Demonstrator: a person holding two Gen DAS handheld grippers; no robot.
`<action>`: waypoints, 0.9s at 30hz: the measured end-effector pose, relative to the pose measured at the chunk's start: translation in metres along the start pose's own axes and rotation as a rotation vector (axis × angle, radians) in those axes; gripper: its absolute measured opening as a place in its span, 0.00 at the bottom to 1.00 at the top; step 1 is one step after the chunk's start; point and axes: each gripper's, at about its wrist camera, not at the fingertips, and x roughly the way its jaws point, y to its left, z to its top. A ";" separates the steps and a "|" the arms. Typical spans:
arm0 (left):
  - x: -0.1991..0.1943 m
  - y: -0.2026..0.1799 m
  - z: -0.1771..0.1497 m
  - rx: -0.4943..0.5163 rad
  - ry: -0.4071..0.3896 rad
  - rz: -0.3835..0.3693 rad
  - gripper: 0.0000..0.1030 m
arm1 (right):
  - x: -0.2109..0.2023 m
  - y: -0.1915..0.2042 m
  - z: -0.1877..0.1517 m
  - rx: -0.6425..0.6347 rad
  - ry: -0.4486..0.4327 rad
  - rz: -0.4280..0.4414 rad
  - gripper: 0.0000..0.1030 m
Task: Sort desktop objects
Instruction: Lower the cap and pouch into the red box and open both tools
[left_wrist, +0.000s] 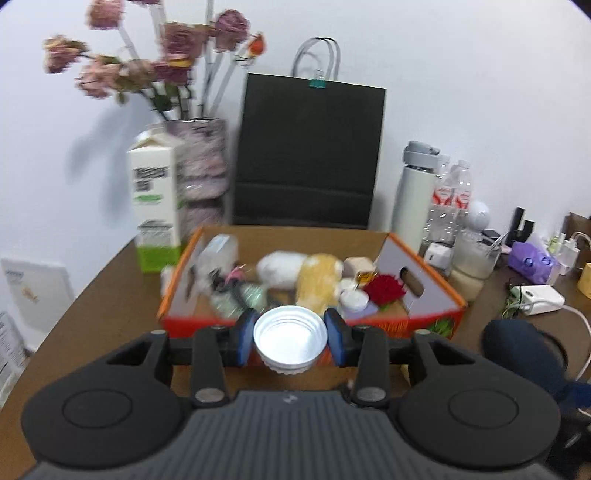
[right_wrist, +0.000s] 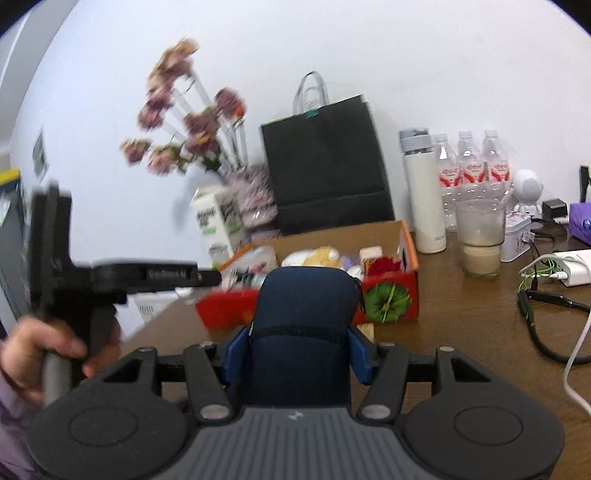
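Here the left tool (left_wrist: 290, 339) grips a white lid (left_wrist: 290, 341) between its blue pads, hollow side toward the camera, just before the box (left_wrist: 424, 291) of small items on the desk (left_wrist: 110, 306). Right tool (right_wrist: 295, 347) is closed on a dark blue pouch (right_wrist: 306, 306), held up near the box. Carton (left_wrist: 157, 206) and vase stand left of the box; black bag behind

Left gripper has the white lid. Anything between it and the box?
Nothing visible. The white lid sits clamped in the left gripper just short of the orange box, whose open top is crowded but unblocked on this side.
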 end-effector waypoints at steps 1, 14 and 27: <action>0.011 0.000 0.008 0.003 0.010 -0.017 0.39 | 0.002 -0.003 0.012 0.001 -0.010 -0.010 0.54; 0.184 -0.007 0.052 0.154 0.224 0.111 0.40 | 0.224 -0.047 0.109 -0.036 0.298 -0.209 0.54; 0.086 0.024 0.054 -0.007 0.153 0.033 0.89 | 0.209 -0.026 0.102 0.018 0.245 -0.199 0.69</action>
